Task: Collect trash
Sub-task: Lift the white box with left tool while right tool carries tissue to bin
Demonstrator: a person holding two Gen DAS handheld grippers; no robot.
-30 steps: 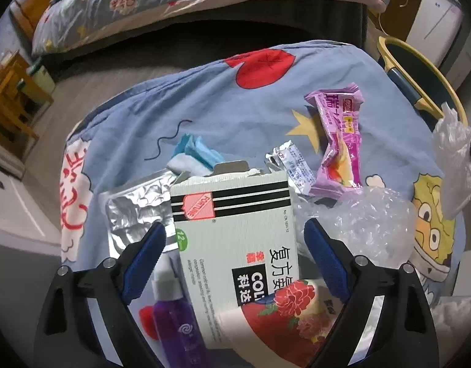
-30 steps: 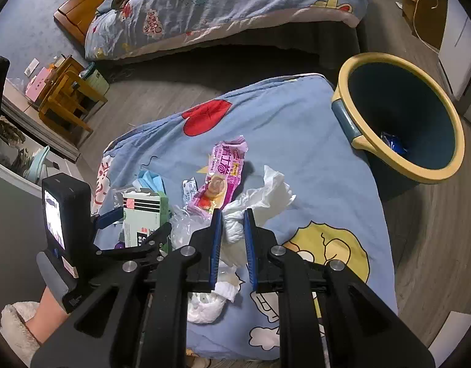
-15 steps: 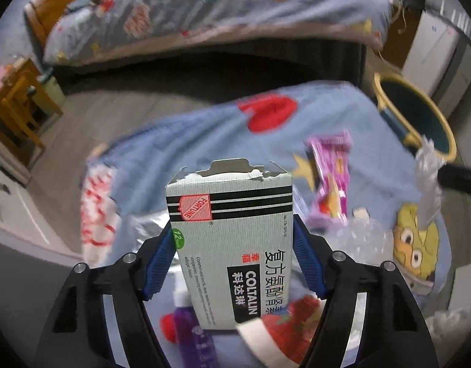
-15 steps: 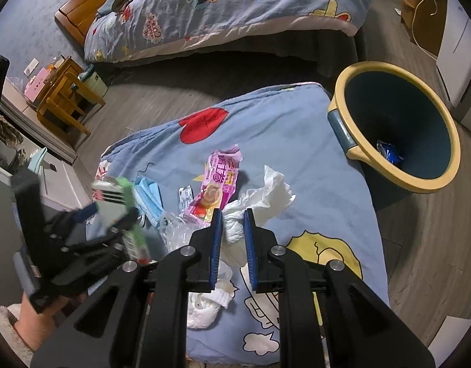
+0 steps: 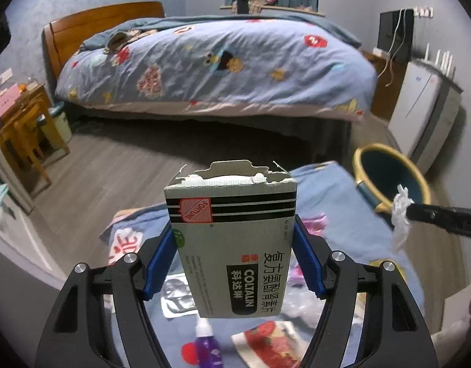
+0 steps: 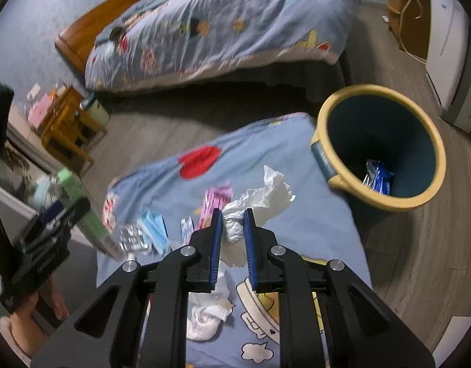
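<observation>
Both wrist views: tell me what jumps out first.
The medicine box fills the left view, clamped in the left gripper. The right gripper pinches a white tissue above the littered blue cloth. To its right stands the yellow-rimmed bin.

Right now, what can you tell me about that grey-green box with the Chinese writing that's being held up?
The medicine box is a pale grey-green cardboard carton with black stripes, a red FORTUNE emblem, Chinese characters and a black COLTALIN label. Its top end is torn open, the flap edges ragged. It is held upright in the air, clear of the blue cartoon sheet, clamped at both side faces between the blue pads of the left tool. Nothing else touches it.
</observation>
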